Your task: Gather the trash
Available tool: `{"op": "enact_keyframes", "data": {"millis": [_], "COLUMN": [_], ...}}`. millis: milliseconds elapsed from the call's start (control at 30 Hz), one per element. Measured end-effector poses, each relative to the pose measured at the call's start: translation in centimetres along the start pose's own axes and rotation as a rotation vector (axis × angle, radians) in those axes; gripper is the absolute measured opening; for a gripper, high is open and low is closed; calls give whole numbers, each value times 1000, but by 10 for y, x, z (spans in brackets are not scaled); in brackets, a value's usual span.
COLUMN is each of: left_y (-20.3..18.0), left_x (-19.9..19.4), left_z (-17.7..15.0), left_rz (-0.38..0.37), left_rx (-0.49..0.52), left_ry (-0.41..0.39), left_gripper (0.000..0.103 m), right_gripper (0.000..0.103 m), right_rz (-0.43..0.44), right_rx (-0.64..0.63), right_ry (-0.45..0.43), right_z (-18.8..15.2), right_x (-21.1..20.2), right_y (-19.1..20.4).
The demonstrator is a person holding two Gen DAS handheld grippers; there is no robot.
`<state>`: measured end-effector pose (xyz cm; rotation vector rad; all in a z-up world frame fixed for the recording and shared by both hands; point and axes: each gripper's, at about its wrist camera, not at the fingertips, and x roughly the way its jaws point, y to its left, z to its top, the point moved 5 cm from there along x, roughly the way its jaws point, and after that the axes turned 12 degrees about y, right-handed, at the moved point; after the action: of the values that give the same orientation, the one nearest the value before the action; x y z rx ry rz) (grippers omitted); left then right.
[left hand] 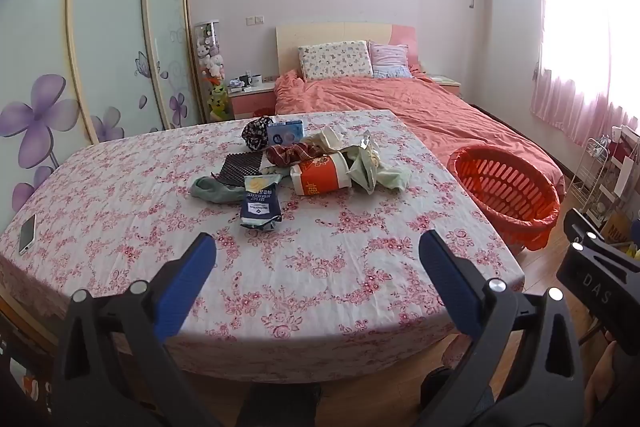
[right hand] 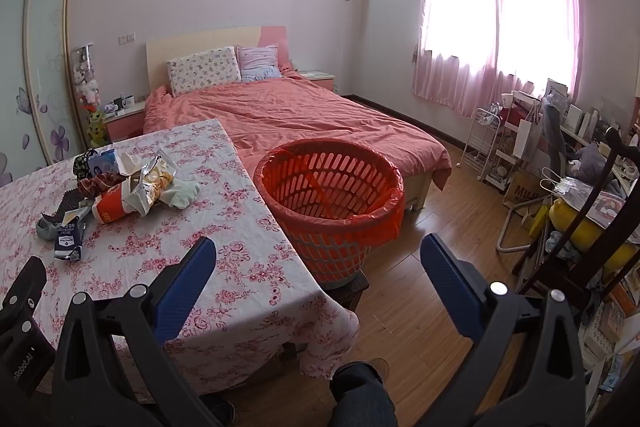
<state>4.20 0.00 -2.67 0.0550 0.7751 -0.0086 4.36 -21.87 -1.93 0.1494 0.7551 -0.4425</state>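
Observation:
A pile of trash lies mid-table on the floral cloth: an orange-and-white cup, a dark blue packet, a crumpled foil wrapper, a black mesh piece, a blue tissue pack and a green cloth. The pile also shows in the right wrist view, with the cup and the wrapper. An orange basket with a red liner stands right of the table. My left gripper is open and empty over the table's near part. My right gripper is open and empty, between table edge and basket.
A phone lies at the table's left edge. A bed with an orange cover stands behind. A wardrobe is at left. Cluttered shelves and a chair are at right. Wooden floor lies below.

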Motion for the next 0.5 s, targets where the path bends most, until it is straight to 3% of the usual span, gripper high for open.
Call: {"op": "enact_keyframes", "data": {"millis": [500], "left_y": [0], "left_x": [0], "left_z": [0], "left_rz": [2], "left_rx": [1], "left_ry": [1], "left_gripper": [99], "right_gripper": [101], "right_rz": [-1], "right_rx": [-2], "right_ry": [-2], "right_z": [0], "right_x": [0], "right_y": [0]}}
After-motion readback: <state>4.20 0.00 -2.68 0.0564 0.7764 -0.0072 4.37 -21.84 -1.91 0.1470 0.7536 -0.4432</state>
